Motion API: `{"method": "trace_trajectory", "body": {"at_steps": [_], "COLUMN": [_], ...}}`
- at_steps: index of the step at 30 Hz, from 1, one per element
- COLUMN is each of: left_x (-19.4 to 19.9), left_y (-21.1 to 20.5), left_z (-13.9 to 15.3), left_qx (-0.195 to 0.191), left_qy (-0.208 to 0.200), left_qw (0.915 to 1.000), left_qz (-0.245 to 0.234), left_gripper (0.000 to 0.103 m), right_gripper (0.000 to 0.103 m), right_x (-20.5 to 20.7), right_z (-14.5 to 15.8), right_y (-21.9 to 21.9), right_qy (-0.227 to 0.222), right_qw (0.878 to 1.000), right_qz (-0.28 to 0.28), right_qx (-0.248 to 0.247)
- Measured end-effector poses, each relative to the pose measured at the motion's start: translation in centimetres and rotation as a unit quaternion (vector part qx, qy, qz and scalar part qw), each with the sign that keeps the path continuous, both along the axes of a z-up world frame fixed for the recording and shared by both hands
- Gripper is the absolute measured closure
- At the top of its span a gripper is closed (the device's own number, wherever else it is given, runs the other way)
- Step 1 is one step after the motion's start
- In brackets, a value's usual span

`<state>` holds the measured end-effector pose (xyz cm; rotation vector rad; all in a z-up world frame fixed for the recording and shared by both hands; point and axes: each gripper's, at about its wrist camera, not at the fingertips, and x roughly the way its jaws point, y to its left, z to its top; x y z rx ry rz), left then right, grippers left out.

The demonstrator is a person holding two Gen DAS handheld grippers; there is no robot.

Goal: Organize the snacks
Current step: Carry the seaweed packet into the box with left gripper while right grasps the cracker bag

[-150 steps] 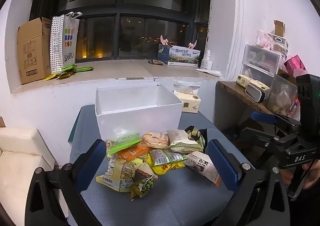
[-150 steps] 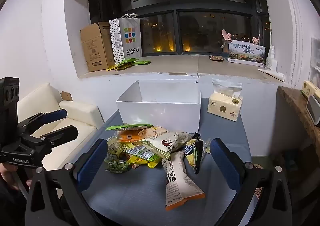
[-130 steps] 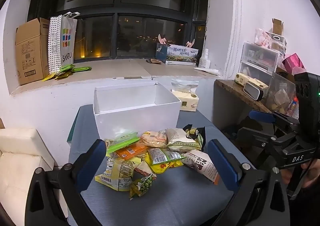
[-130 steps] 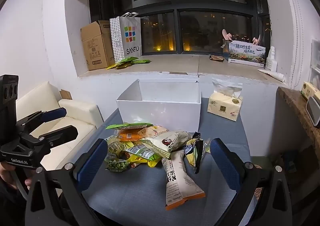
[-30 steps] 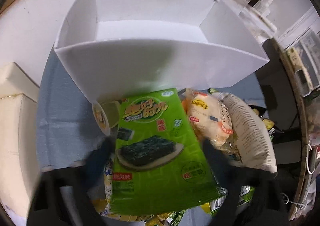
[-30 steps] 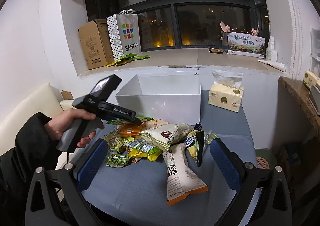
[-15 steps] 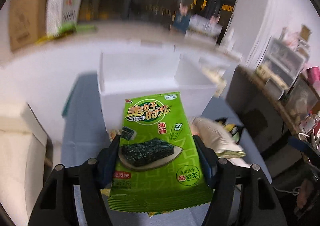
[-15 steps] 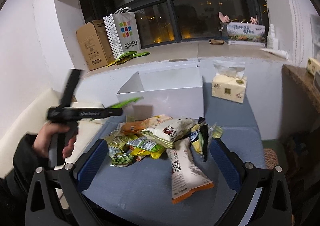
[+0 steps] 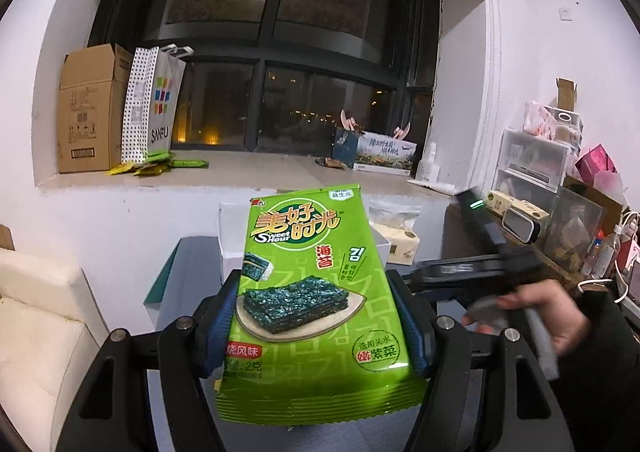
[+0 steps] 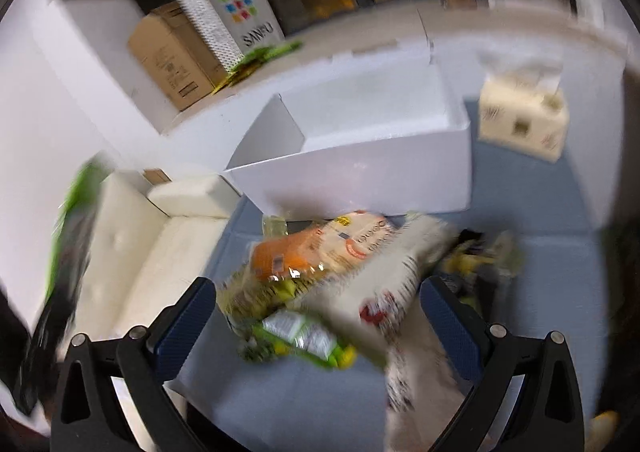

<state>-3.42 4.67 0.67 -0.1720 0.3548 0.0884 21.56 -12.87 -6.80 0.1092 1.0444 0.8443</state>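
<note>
My left gripper (image 9: 316, 316) is shut on a green seaweed snack packet (image 9: 312, 276), which lies flat between its blue pads, raised in front of the white box (image 9: 230, 228). The same packet (image 10: 76, 212) shows as a green blur at the left edge of the right wrist view. My right gripper (image 10: 320, 312) is open, tilted down over the snack pile (image 10: 320, 264) on the blue-grey table (image 10: 288, 404), nothing pinched. An orange packet (image 10: 288, 256) and a white packet (image 10: 384, 276) top the pile. The white box (image 10: 360, 172) stands open just behind it.
A tissue box (image 10: 524, 120) sits right of the white box. A cream sofa (image 10: 160, 236) is left of the table. On the window sill stand a cardboard box (image 9: 88, 112) and a paper bag (image 9: 154, 104). A hand (image 9: 532, 316) holds the right gripper.
The left gripper lifted the seaweed packet off the pile and swung up from looking down to nearly level. The right gripper dipped and rolled toward the pile.
</note>
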Motion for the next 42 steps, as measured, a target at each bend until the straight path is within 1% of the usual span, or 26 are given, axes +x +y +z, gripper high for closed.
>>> {"method": "trace_trajectory", "body": {"at_steps": [2, 3, 4, 5, 6, 7, 8, 10, 13, 15, 17, 19, 20, 22, 24, 25, 27, 29, 31, 33, 36, 39, 41, 42], "left_x": [-0.1, -0.2, -0.2, -0.2, -0.1, 0.0, 0.0, 0.0, 0.0, 0.1, 0.1, 0.4, 0.7, 1.6, 3.5, 4.7, 7.8, 11.5, 15.6, 20.3, 25.2, 28.7, 30.5, 31.3], "left_y": [0.1, 0.2, 0.3, 0.3, 0.3, 0.4, 0.4, 0.5, 0.6, 0.5, 0.5, 0.4, 0.4, 0.7, 1.4, 1.8, 3.2, 4.5, 5.8, 7.1, 8.0, 8.8, 9.3, 9.6], "left_z": [0.0, 0.0, -0.1, -0.2, -0.3, -0.3, -0.5, -0.7, -0.7, -0.7, -0.6, -0.6, -0.5, -0.4, 0.1, 0.3, 0.9, 1.4, 1.5, 0.9, -0.3, -2.1, -3.3, -4.0], "left_qx": [0.001, -0.003, -0.009, -0.011, -0.011, -0.01, -0.009, -0.012, -0.015, -0.013, -0.012, -0.011, -0.011, -0.009, -0.008, -0.012, -0.026, -0.028, -0.022, -0.017, -0.006, -0.01, -0.009, -0.007], "left_qy": [-0.001, -0.002, -0.001, -0.001, 0.0, 0.002, 0.003, 0.004, 0.004, 0.003, 0.0, -0.003, -0.003, -0.004, 0.0, 0.003, 0.008, 0.018, 0.036, 0.062, 0.093, 0.12, 0.144, 0.163], "left_qw": [1.0, 1.0, 1.0, 0.9999, 0.9999, 0.9999, 0.9999, 0.9999, 0.9998, 0.9999, 0.9999, 0.9998, 0.9998, 0.9999, 0.9999, 0.9998, 0.9996, 0.9993, 0.9988, 0.9974, 0.9949, 0.9919, 0.9885, 0.9854], "left_qz": [0.003, 0.003, 0.004, 0.003, 0.004, 0.005, 0.006, 0.007, 0.009, 0.01, 0.012, 0.013, 0.014, 0.012, 0.015, 0.013, 0.009, 0.014, 0.025, 0.032, 0.04, 0.04, 0.044, 0.05], "left_gripper": [0.03, 0.03, 0.03, 0.03, 0.03, 0.03, 0.03, 0.03, 0.03, 0.03, 0.03, 0.03, 0.03, 0.03, 0.03, 0.03, 0.03, 0.03, 0.03, 0.03, 0.03, 0.03, 0.026, 0.021], "right_gripper": [0.0, 0.0, 0.002, 0.006, 0.023, 0.044, 0.046, 0.063, 0.071, 0.072, 0.073, 0.073, 0.073, 0.073, 0.073, 0.073, 0.073, 0.073, 0.073, 0.073, 0.073, 0.073, 0.073, 0.071], "right_x": [2.1, 3.0, 3.8, 4.2, 4.8, 5.1, 5.4, 5.3, 4.4, 3.6, 2.8, 1.7, 1.1, 0.1, -0.6, -0.7, 0.1, 2.0, 4.1, 7.2, 11.8, 15.5, 17.0, 17.7], "right_z": [-2.1, -3.4, -4.6, -5.3, -6.5, -7.0, -7.6, -8.2, -7.1, -5.8, -4.8, -3.3, -2.3, 0.0, 2.4, 3.5, 5.5, 7.0, 7.7, 8.0, 7.2, 5.5, 4.8, 4.4], "right_y": [0.7, 0.8, 0.9, 0.9, 0.9, 0.8, 0.8, 0.4, -1.0, -2.0, -2.7, -3.5, -3.9, -4.1, -4.1, -3.9, -2.9, -1.5, 0.0, 2.1, 5.7, 7.7, 8.6, 9.1], "right_qy": [0.06, 0.094, 0.125, 0.141, 0.16, 0.164, 0.168, 0.173, 0.157, 0.137, 0.12, 0.086, 0.061, -0.001, -0.056, -0.08, -0.108, -0.124, -0.134, -0.132, -0.137, -0.114, -0.108, -0.107], "right_qw": [0.998, 0.995, 0.992, 0.989, 0.986, 0.985, 0.984, 0.983, 0.986, 0.988, 0.991, 0.994, 0.996, 0.998, 0.997, 0.996, 0.993, 0.992, 0.991, 0.991, 0.989, 0.991, 0.991, 0.99], "right_qz": [-0.018, -0.028, -0.033, -0.033, -0.044, -0.053, -0.058, -0.055, -0.055, -0.051, -0.049, -0.048, -0.048, -0.046, -0.039, -0.034, -0.027, -0.022, -0.018, -0.015, -0.009, 0.002, 0.012, 0.018], "right_qx": [-0.008, -0.006, 0.004, 0.01, 0.011, 0.006, -0.001, 0.01, 0.023, 0.039, 0.044, 0.045, 0.045, 0.037, 0.032, 0.031, 0.032, 0.03, 0.019, -0.001, -0.048, -0.072, -0.08, -0.087]}}
